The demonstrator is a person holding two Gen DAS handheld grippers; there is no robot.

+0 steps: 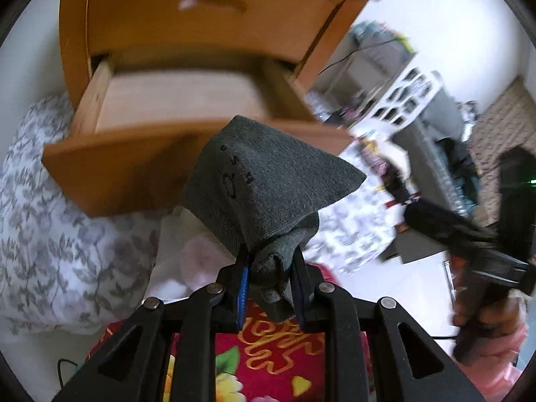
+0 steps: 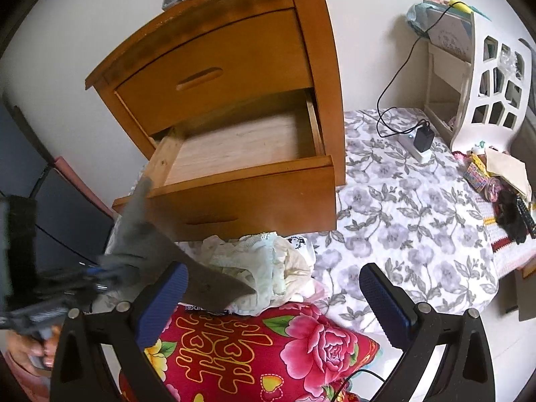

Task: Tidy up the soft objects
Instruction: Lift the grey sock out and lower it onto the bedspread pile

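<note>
- The left tool point(image 1: 271, 278) is nearly closed; its two blue pads pinch a grey sock point(image 1: 268, 181) at a bunched end; the rest of the sock sticks up and flops over in front of the camera.
- In the right wrist view the same sock point(image 2: 147, 234) looks blurry on the left side; it hangs in the air just in front of the drawer's left corner; the left tool point(image 2: 97, 276) under it is blurry too, and a hand point(image 2: 37, 345) holds it.
- The wooden nightstand point(image 2: 234, 43) stands on the bed; its top drawer is closed; its bottom drawer point(image 2: 241, 154) is pulled out and its bare wood floor shows.
- A pile of pale soft clothes point(image 2: 264, 268) lies on the bed just below the drawer front; one piece has lacy edges.
- A red pillow point(image 2: 274, 348) with big pink flowers and gold shapes lies right under the clothes pile, close to both tools.
- The right tool point(image 2: 273, 301) is wide open; nothing is between its blue pads; it points down at the clothes pile and the pillow.
- The bedsheet point(image 2: 402, 217) is white with grey flowers.
- A black charger point(image 2: 422, 140) plugs into a white power strip on the sheet to the right.
- A white shelf point(image 2: 492, 87) with cut-out holes stands at the far right.
</note>
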